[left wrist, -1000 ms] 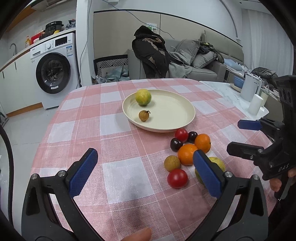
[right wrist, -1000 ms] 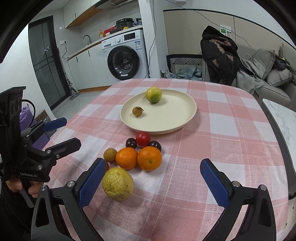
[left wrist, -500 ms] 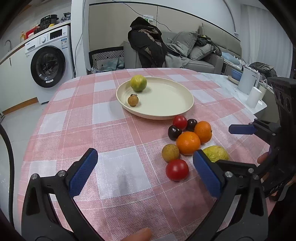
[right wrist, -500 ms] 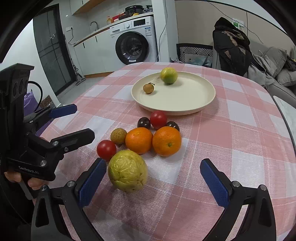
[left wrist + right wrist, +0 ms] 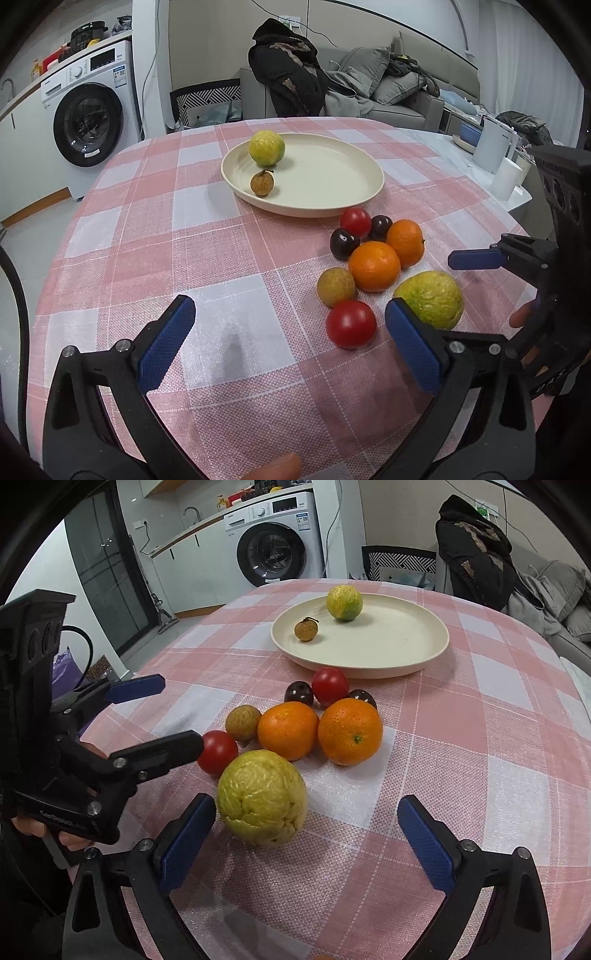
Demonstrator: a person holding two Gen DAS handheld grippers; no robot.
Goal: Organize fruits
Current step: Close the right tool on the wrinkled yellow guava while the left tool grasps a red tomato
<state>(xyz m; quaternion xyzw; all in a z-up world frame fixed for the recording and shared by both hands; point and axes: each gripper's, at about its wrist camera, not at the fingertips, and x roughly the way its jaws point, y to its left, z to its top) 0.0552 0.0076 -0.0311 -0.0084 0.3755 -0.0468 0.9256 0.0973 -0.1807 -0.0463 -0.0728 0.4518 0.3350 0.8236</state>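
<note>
We judge the yellow-green fruit, lower centre of the right wrist view, firm, rounded and prone to rolling; we would grip it across its widest middle. The right gripper stands open around it, its jaws having just closed slightly, pads not yet pressing. The left gripper is open and empty. On the tablecloth we count two oranges, two tomatoes, two dark cherries, one small brown fruit. The plate, upper centre, holds two fruits.
</note>
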